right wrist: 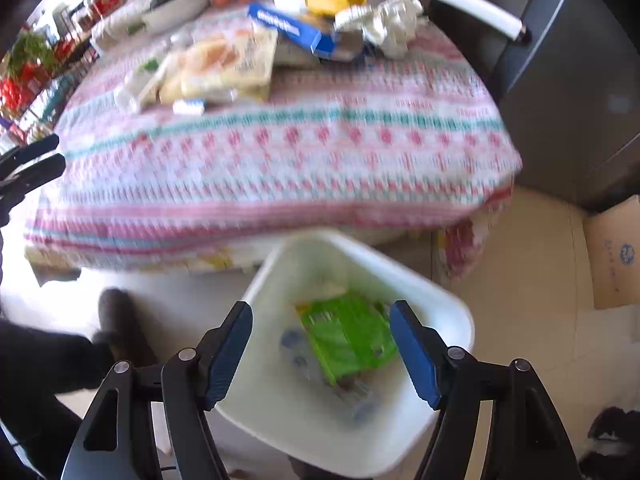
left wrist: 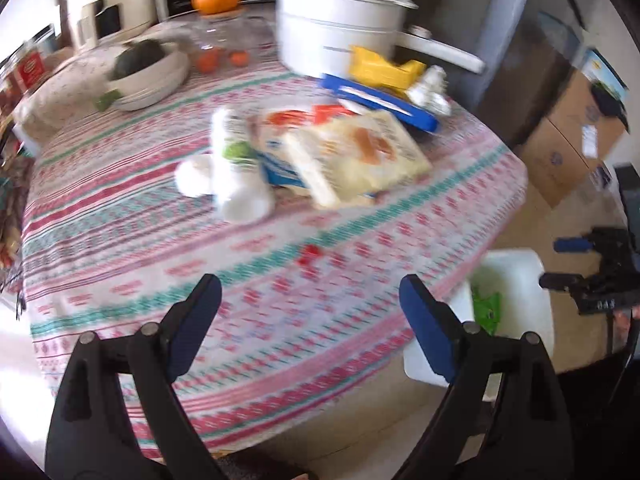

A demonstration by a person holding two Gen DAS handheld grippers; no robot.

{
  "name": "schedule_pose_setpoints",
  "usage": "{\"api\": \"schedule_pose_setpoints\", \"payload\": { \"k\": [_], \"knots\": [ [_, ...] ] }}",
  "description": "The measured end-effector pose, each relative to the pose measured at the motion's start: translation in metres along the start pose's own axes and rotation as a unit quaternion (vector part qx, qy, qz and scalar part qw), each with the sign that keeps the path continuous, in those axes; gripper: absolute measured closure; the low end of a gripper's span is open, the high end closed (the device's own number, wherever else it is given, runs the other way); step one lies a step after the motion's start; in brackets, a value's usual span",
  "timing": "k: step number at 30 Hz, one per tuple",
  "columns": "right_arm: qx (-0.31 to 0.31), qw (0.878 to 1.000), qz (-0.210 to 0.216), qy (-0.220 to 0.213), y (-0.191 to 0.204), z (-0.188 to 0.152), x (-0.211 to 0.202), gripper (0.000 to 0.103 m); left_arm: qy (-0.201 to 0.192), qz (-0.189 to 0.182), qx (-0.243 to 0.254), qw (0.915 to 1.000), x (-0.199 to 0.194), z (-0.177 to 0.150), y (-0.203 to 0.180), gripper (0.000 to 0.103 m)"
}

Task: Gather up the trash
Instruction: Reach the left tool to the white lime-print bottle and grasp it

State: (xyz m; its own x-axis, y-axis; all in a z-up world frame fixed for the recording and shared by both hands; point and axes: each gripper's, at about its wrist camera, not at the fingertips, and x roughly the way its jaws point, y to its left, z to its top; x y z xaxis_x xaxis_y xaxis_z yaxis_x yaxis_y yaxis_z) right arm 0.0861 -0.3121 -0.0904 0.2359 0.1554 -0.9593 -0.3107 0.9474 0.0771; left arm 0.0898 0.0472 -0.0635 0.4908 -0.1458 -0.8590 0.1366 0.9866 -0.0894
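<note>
Both tools stand open and empty: the right tool (right wrist: 321, 350) above the white bin (right wrist: 452, 304) holding a green wrapper (right wrist: 346, 334), the left tool (left wrist: 310, 320) over the counter (left wrist: 280, 288).

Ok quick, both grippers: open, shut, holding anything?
Left gripper: open, empty, over the table.
Right gripper: open, empty, above the bin; a green packet lies inside the bin.
</note>
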Motion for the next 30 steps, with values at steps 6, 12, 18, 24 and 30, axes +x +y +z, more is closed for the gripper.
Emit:
{"api": "schedule_pose_setpoints", "payload": {
  "k": [6,12,18,24,30],
  "knots": [
    [0.025,0.999,0.018,-0.022,0.015,0.04,0.0,0.03,0.003,0.004,-0.102,0.9948,0.016,0.035,0.056,0.013],
    [0.021,0.999,-0.011,-0.039,0.035,0.068,0.006,0.03,-0.01,-0.01,-0.156,0.9877,0.049,0.065,0.072,0.034],
    [0.033,0.998,-0.026,-0.043,0.042,0.09,0.021,0.03,0.001,-0.003,-0.148,0.9889,0.087,0.086,0.067,0.048],
    [0.013,0.998,-0.043,-0.044,0.052,0.1,0.032,0.03,0.043,0.003,-0.156,0.9868,0.117,0.088,0.065,0.054],
    [0.012,0.999,-0.039,-0.032,0.052,0.103,0.045,0.03,0.058,-0.008,-0.162,0.985,0.129,0.089,0.066,0.051]
  ]
}}
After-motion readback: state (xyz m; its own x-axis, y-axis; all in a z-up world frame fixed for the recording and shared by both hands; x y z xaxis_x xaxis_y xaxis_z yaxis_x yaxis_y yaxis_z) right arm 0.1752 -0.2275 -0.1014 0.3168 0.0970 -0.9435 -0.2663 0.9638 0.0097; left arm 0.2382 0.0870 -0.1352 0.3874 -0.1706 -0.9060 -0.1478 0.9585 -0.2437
